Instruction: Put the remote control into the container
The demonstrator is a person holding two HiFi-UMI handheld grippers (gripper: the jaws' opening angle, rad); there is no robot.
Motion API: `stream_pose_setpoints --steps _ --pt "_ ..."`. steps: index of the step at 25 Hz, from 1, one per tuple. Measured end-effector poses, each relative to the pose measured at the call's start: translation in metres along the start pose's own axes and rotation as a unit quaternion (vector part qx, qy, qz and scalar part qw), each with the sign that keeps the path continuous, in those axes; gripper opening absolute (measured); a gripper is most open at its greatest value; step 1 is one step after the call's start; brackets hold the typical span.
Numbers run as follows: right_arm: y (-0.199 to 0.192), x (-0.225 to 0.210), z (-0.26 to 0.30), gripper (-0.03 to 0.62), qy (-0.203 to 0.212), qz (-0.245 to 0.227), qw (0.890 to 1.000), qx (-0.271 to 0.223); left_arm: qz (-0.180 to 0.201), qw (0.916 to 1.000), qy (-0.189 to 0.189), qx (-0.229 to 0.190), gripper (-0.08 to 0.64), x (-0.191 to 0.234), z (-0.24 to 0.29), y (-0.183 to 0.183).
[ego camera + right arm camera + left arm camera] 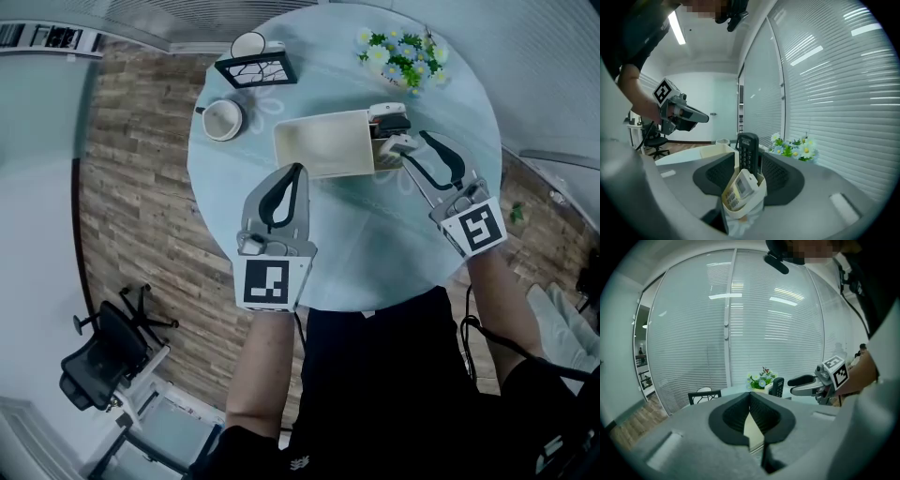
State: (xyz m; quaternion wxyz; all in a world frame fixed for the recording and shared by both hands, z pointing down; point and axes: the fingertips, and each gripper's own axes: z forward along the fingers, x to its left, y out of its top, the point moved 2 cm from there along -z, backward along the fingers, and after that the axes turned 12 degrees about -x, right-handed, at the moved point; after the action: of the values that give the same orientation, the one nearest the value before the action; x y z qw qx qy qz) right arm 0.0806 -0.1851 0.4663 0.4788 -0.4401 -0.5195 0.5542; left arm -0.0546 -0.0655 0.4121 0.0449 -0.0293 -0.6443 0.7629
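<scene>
1. In the narrow pocket at the right end of the cream container [323, 148], the black remote control [748, 152] stands upright, with its keypad facing the right gripper's camera.
2. A white remote control [739, 188] sits in the same pocket, in front of the black one. It leans at a tilt, and its buttons face up and to the left.
3. The larger compartment of the container holds nothing that can be seen in the head view.
4. The right gripper [411, 150] points at that pocket end with its jaws parted. The pocket and both remotes lie between the two dark pads. The pads flank the pocket's walls closely but show no grip on them, so this gripper holds nothing.
5. The left gripper [298, 172] hangs above the table just beside the container's near long side. Its jaws are closed together with nothing held between them.
6. The container rests near the middle of the round glass table [375, 253].
7. A white cup [223, 119] stands to the container's left.
8. A black-framed stand [255, 66] sits beyond the cup at the far edge of the table.
9. A small bunch of flowers [403, 54] stands at the far right of the table.
10. An office chair [103, 361] is on the wood floor, well apart from the table.
</scene>
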Motion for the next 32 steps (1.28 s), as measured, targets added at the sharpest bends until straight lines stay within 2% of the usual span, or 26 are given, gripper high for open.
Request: stream_pose_setpoints --steps 8,13,16,19,25,32 --pt "0.043 0.013 -0.024 0.126 -0.081 0.019 0.996 -0.013 0.003 0.9991 -0.024 -0.035 0.000 0.008 -0.018 0.030" --pt "0.071 0.041 -0.049 0.035 -0.143 0.053 0.988 -0.026 0.005 0.9971 -0.043 -0.063 0.002 0.015 -0.047 0.058" --pt "0.095 0.057 -0.062 0.003 -0.178 0.055 0.982 -0.032 0.023 0.9952 -0.062 -0.072 0.002 0.020 -0.067 0.075" --pt "0.123 0.075 -0.070 0.000 -0.204 0.054 0.977 -0.044 0.045 0.9926 -0.079 -0.081 0.002 0.027 -0.086 0.087" --pt "0.170 0.127 -0.091 0.000 -0.226 0.047 0.971 -0.056 0.040 0.9905 -0.087 -0.100 0.002 0.031 -0.139 0.110" --pt "0.187 0.158 -0.109 0.000 -0.262 0.035 0.962 -0.066 0.057 0.9863 -0.102 -0.116 0.002 0.039 -0.170 0.126"
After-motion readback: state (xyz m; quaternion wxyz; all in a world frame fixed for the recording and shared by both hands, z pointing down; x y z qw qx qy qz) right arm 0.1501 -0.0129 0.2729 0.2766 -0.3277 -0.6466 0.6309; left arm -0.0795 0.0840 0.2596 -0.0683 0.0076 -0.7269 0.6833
